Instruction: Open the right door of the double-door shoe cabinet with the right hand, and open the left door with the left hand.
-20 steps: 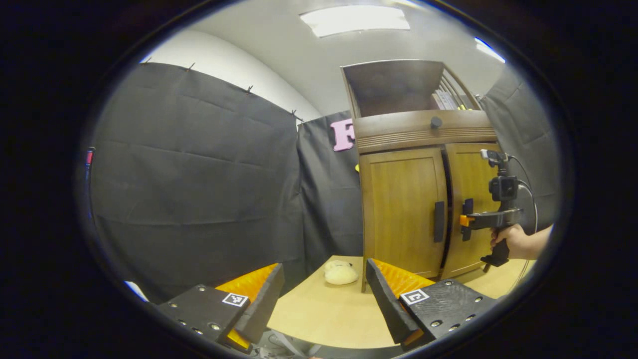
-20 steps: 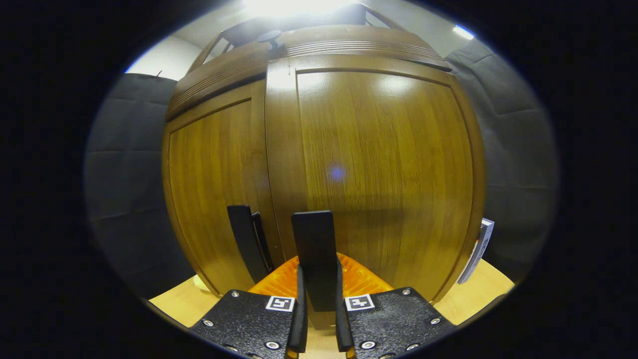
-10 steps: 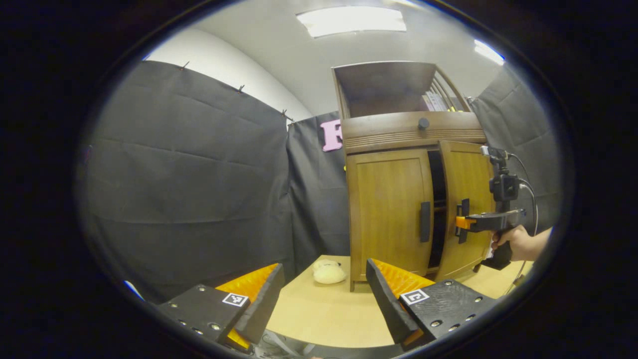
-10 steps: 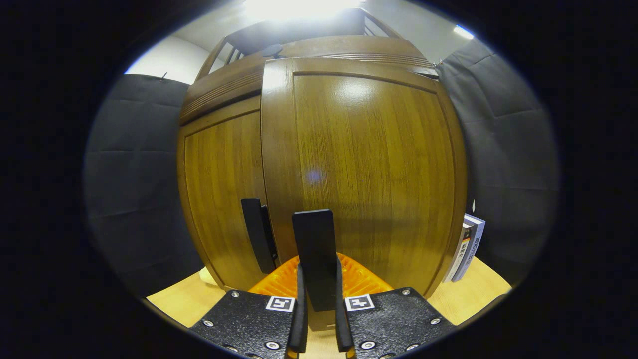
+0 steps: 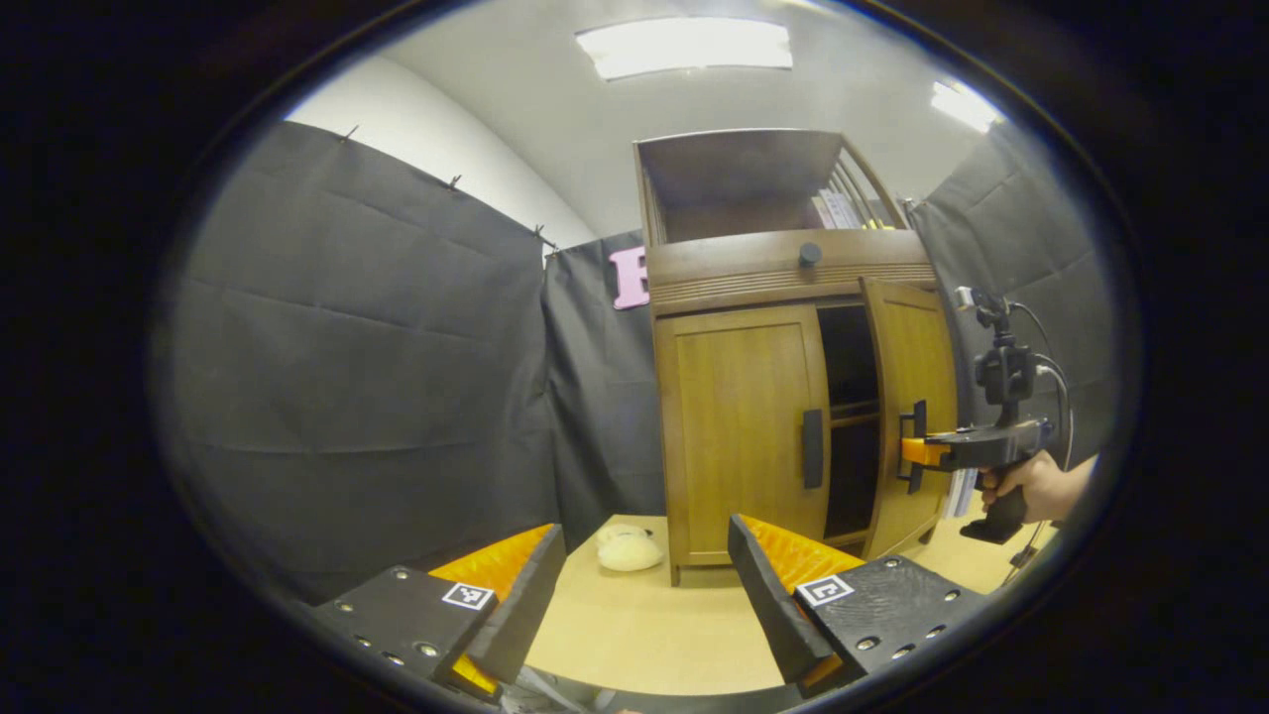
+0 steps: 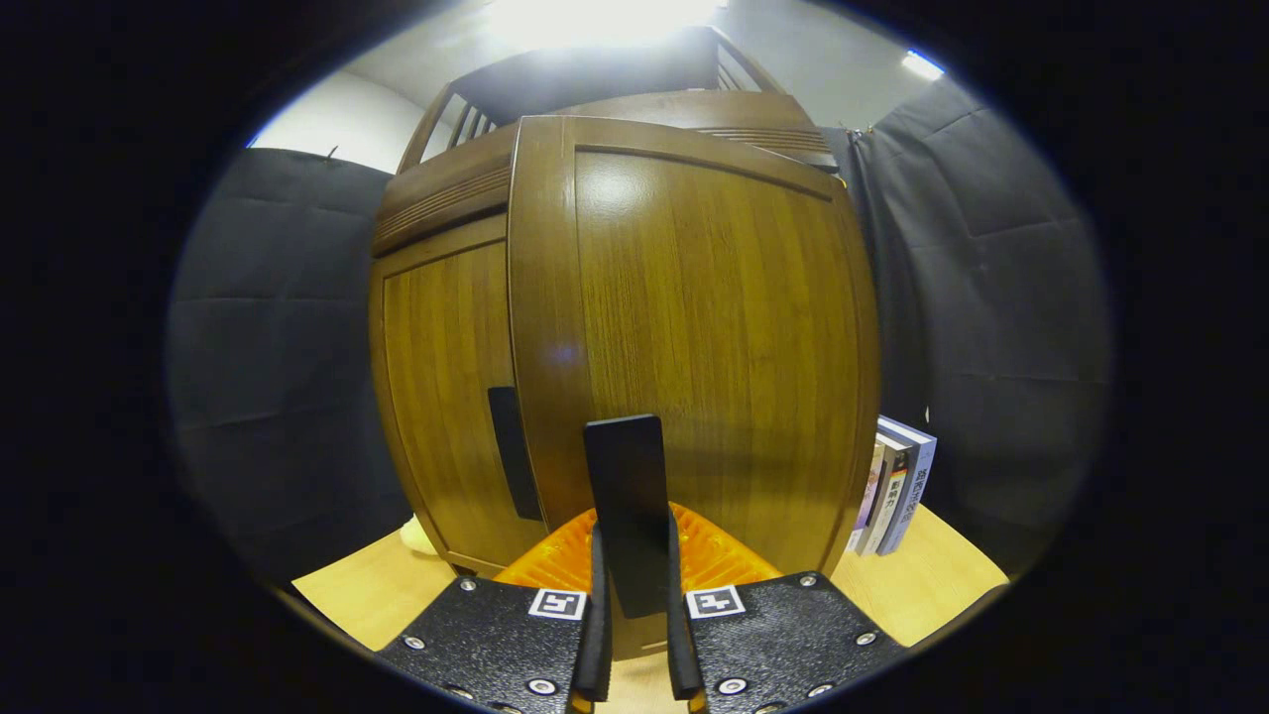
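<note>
Between the right gripper's (image 6: 632, 635) fingers sits the right door's handle (image 6: 626, 511), clamped from both sides; right door (image 5: 917, 416) now swung well wider than a second ago, dark interior exposed. Left door (image 5: 739, 431) shut, well ahead and right of the left gripper (image 5: 644, 595), whose jaws gape empty. Judgement: first half nearly done, left door next

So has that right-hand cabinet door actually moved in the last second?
Yes. In the left gripper view the right door has swung outward from the closed left door, widening the dark gap between them. The right tool is shut on its handle.
</note>
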A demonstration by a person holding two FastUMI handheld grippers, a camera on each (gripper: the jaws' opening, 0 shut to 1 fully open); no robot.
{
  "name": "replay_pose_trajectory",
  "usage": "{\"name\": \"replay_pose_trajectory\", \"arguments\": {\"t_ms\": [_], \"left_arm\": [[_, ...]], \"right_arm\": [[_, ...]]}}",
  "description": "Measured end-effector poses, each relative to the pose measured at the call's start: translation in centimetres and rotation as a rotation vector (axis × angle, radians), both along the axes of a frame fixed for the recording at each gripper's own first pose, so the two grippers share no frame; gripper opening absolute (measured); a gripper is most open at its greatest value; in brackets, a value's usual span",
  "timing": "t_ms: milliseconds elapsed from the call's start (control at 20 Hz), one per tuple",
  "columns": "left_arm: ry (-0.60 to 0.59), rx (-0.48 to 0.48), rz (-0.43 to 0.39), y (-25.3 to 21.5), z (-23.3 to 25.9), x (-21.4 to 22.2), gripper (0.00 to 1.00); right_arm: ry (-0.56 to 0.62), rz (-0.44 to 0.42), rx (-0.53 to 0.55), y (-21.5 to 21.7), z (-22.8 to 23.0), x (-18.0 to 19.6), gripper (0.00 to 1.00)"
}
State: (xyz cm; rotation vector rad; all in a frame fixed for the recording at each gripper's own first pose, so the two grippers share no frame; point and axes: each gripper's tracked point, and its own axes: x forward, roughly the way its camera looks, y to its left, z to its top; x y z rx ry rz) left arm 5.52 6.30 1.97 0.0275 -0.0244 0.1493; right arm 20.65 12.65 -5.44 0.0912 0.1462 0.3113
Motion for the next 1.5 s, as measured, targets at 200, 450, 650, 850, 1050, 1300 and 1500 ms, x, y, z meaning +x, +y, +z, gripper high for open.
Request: {"name": "replay_pose_trajectory", "arguments": {"t_ms": [200,450,650,850,1050,1300,1500], "left_arm": [[-0.010,0.005,-0.039,0.1,0.5,0.0,0.94],[-0.023,0.010,-0.096,0.1,1.0,0.3,0.94],[-0.036,0.011,-0.144,-0.3,1.2,0.8,0.94],[-0.040,0.006,-0.188,-0.4,1.3,1.1,0.94],[-0.039,0.001,-0.225,-0.7,1.3,1.2,0.94],[-0.040,-0.008,-0.264,-1.2,1.2,1.6,0.94],[-0.037,-0.012,-0.296,-1.4,1.2,1.7,0.94]], "right_arm": [[0.002,-0.003,0.000,-1.3,0.2,-1.6,0.23],[-0.006,-0.017,-0.004,-3.6,0.3,-3.4,0.23],[-0.008,-0.049,-0.010,-5.8,0.0,-4.4,0.23],[-0.029,-0.092,-0.056,-8.1,1.2,-6.2,0.21],[-0.037,-0.125,-0.076,-10.0,0.6,-6.9,0.22],[-0.047,-0.174,-0.131,-12.5,0.4,-7.5,0.21],[-0.039,-0.214,-0.136,-14.5,0.3,-8.0,0.21]]}}
